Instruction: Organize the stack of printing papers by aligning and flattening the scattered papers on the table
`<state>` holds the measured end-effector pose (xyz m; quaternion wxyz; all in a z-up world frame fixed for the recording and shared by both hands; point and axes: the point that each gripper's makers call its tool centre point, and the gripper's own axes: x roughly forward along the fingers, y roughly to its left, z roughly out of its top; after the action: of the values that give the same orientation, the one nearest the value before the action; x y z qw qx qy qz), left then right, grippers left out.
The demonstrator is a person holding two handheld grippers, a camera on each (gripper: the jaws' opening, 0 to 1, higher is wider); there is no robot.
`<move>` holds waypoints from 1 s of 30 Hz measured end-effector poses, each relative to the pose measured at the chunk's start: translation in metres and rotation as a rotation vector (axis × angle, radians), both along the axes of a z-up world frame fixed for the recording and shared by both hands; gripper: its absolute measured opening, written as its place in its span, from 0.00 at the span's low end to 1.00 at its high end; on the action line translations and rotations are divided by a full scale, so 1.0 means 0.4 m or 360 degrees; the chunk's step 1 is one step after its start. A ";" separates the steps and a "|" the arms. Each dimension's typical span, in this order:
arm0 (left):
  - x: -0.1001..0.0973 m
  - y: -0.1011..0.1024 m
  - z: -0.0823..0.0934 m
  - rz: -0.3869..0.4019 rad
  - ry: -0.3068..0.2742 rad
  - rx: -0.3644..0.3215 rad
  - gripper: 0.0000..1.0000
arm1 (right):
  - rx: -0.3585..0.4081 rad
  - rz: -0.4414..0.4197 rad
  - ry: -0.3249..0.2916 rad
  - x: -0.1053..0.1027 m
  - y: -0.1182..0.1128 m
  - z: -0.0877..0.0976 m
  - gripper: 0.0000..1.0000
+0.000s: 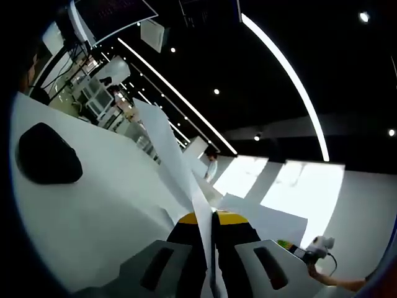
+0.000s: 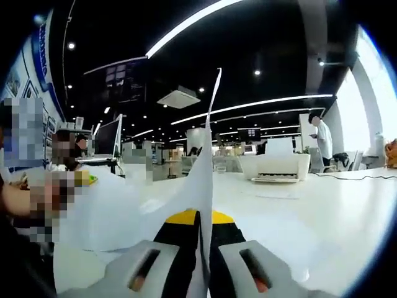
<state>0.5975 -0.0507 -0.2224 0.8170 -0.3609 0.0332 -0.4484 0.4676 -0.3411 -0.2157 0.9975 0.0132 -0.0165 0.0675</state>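
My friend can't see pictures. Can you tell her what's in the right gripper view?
The right gripper is shut on a sheet of white paper, holding it up on edge above a white table. A white printer sits farther back.

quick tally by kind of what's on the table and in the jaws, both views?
Grippers: 2, the left gripper and right gripper, each shut on paper.
Held paper sheets: 2, the sheet in the left gripper view, the sheet in the right gripper view; possibly the same stack.
Printer: 1.
Black object on the table: 1.
Total: 6.
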 end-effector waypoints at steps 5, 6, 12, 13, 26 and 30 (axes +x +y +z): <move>-0.001 -0.002 0.000 -0.0003 -0.0007 0.0006 0.06 | 0.0066 -0.0004 -0.0055 -0.008 0.003 0.039 0.00; -0.002 -0.003 -0.001 -0.0007 -0.0008 0.0010 0.06 | 0.0076 -0.0004 -0.0073 -0.011 0.005 0.050 0.00; -0.004 -0.006 -0.001 -0.0013 -0.0014 0.0022 0.06 | 0.0090 0.0011 -0.0151 -0.021 0.015 0.108 0.00; -0.005 -0.007 -0.001 -0.0015 -0.0015 0.0023 0.06 | 0.0088 0.0013 -0.0159 -0.023 0.017 0.115 0.00; -0.007 -0.010 -0.003 -0.0027 -0.0022 0.0039 0.06 | 0.0056 0.0094 -0.0235 -0.030 0.074 0.190 0.00; -0.008 -0.011 -0.003 -0.0032 -0.0024 0.0041 0.07 | 0.0051 0.0126 -0.0257 -0.031 0.097 0.208 0.00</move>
<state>0.5944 -0.0553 -0.2234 0.8172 -0.3468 0.0365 -0.4588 0.4551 -0.3024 -0.1324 0.9891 0.0243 -0.0974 0.1075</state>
